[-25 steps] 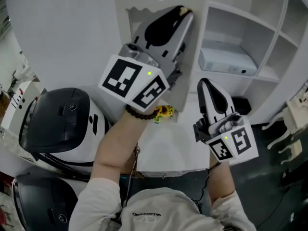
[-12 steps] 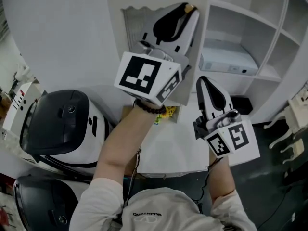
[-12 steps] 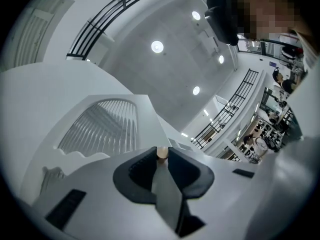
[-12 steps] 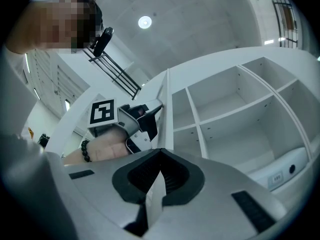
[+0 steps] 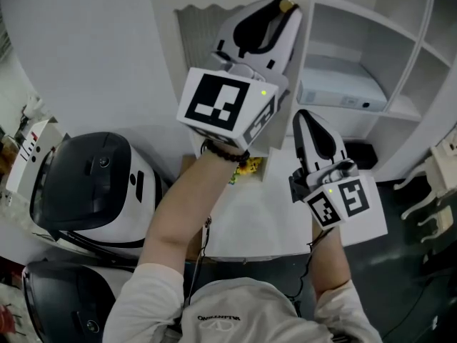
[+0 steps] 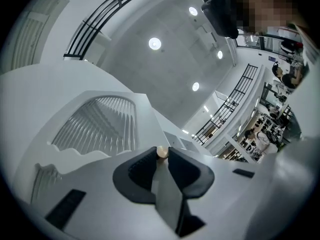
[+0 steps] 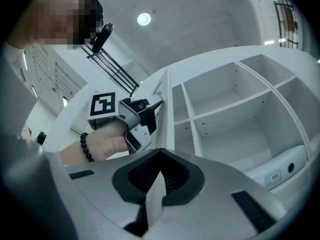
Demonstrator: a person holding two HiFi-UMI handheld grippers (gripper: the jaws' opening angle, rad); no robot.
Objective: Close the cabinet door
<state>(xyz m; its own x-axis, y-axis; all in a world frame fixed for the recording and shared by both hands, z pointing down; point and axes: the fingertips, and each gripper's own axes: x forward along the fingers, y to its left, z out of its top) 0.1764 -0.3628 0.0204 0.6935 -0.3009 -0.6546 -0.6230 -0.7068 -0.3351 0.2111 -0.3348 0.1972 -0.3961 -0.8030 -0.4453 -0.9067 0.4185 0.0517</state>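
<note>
The cabinet door (image 5: 203,41) is light, rigid and hinged, and swings best from its small, slippery knob (image 6: 162,152) — pinched by the left gripper (image 5: 278,11), whose jaws have just eased slightly — while the right gripper (image 5: 305,120) is closed and empty.

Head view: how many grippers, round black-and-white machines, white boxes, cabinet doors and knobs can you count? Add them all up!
grippers: 2, the left gripper and the right gripper
round black-and-white machines: 2
white box on the shelf: 1
cabinet door: 1
door knob: 1
total: 7

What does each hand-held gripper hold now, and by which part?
The left hand-held gripper pinches the cabinet door by its small brass knob; the right hand-held gripper holds nothing.
</note>
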